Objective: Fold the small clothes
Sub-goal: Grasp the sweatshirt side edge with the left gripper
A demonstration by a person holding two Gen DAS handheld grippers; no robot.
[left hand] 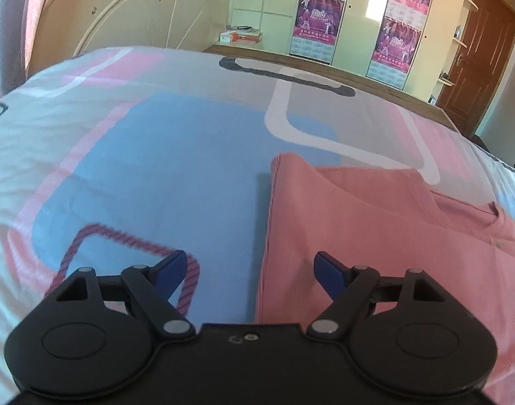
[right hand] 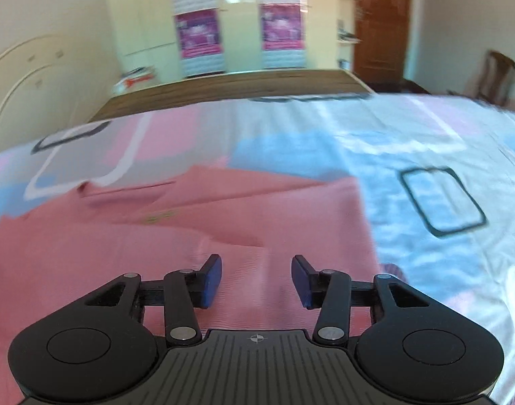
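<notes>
Half-folded pink shirt [right hand: 196,236] lies on the bed [left hand: 139,155] beneath both empty hand-held grippers, left [left hand: 249,271] wide, right [right hand: 256,280] half-parted; further folds remain.

Home bedroom, bed [left hand: 156,155] with headboard [left hand: 129,13], wardrobe [left hand: 355,10], wooden door [left hand: 476,54]

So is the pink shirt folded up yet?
Partly folded: the pink shirt has its sides turned in, layers overlapping, with straight side edges, but lies long on the bedsheet.

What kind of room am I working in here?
Most likely a home bedroom: the pink garment lies on a bed with a patterned sheet, a cream headboard stands behind it, and wardrobe doors line the far wall.
</notes>
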